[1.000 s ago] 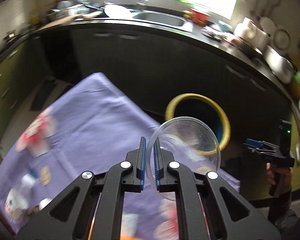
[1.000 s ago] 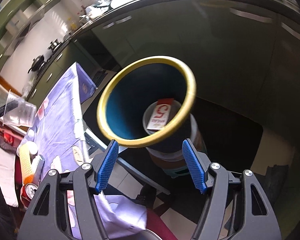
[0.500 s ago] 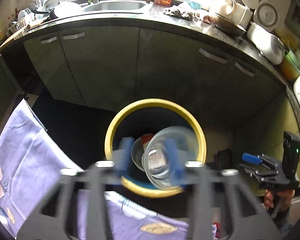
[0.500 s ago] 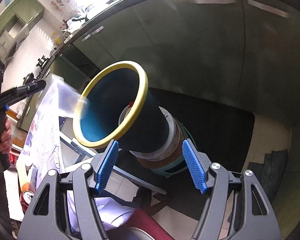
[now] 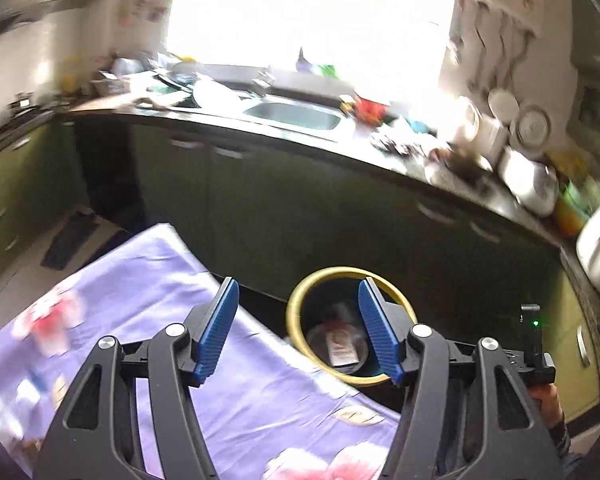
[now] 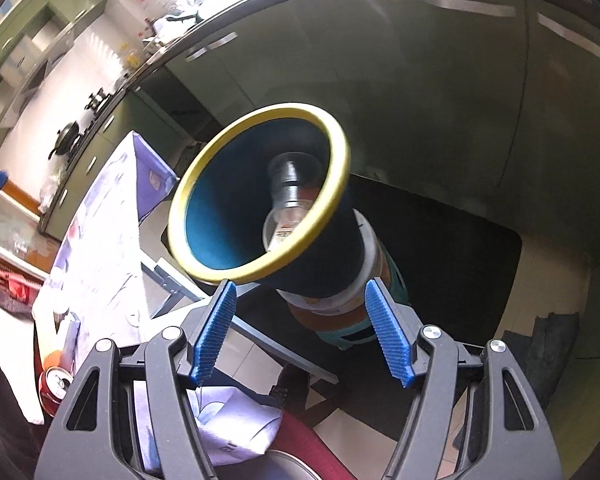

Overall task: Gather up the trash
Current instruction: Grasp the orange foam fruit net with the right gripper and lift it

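A dark bin with a yellow rim (image 5: 300,298) stands off the table's far edge; it also shows in the right wrist view (image 6: 342,160). A clear plastic cup (image 5: 340,346) lies inside it on other trash; the cup also shows in the right wrist view (image 6: 294,178). My left gripper (image 5: 298,332) is open and empty, above the table edge and the bin. My right gripper (image 6: 302,332) is open and empty, just in front of the bin. A red drink can (image 6: 54,386) sits at the table's near end.
The table wears a purple flowered cloth (image 5: 140,304). Dark cabinets (image 5: 300,216) and a cluttered counter with a sink (image 5: 296,116) run behind the bin. A folding table leg (image 6: 260,336) and a dark floor mat (image 6: 460,264) lie under the right gripper.
My left gripper swung over the bin, opened and let the clear cup drop in, then pulled back toward the table. The right gripper stayed open near the bin.
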Tool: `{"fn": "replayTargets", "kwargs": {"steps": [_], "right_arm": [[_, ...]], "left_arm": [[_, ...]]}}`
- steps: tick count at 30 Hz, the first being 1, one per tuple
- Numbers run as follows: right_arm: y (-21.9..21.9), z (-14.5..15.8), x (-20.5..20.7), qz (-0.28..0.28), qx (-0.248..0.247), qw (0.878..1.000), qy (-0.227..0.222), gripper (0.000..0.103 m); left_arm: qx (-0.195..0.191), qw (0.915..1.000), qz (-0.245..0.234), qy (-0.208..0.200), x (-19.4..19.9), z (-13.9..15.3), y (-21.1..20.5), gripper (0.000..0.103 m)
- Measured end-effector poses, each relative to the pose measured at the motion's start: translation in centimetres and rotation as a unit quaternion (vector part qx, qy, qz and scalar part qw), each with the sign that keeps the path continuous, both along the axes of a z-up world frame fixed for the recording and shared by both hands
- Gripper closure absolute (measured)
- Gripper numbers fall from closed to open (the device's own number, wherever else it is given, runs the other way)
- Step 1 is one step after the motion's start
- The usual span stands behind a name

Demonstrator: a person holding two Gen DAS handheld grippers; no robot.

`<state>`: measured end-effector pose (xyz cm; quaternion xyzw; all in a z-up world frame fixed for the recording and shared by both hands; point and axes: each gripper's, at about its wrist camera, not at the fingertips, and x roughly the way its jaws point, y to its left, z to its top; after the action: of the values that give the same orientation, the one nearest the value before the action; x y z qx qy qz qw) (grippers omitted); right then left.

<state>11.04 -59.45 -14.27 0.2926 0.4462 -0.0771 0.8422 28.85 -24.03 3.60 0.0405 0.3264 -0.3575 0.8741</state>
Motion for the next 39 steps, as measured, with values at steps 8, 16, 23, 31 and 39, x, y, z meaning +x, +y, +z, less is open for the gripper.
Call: {"fn": "replayTargets", "kwargs": {"steps": [8,16,23,31,39], "right_arm": [[4.8,2.1,2.3,0.049,-0.029,0.998,0.000,0.035],[15.9,4.9,7.4,0.191,-0.063,0.979,-0.007,0.035],[29.6,6.8,11.6,0.333,-0.048,0.941,-0.038,0.030],[40.1,5.3,14.6,0.405,-0.078,0.911,-0.020,0.023],[42.4,3.1,16.1,0.419,-0.091,0.904,0.010,0.026]], "left_arm": [[-0.011,0.9876,0.143,-0.065,-4.3,-0.6,14.0,0.028],[-0.037,0.9596,0.264,-0.089,-7.9,-3.8,27.3,0.012],[-0.008,0.9488,0.310,-0.063,-6.9,-7.9,31.9,0.011],[-0.009,0.9534,0.296,-0.057,-7.1,-9.1,33.0,0.011],[0.000,0.9595,0.277,-0.050,-7.3,-9.8,32.2,0.010]]}}
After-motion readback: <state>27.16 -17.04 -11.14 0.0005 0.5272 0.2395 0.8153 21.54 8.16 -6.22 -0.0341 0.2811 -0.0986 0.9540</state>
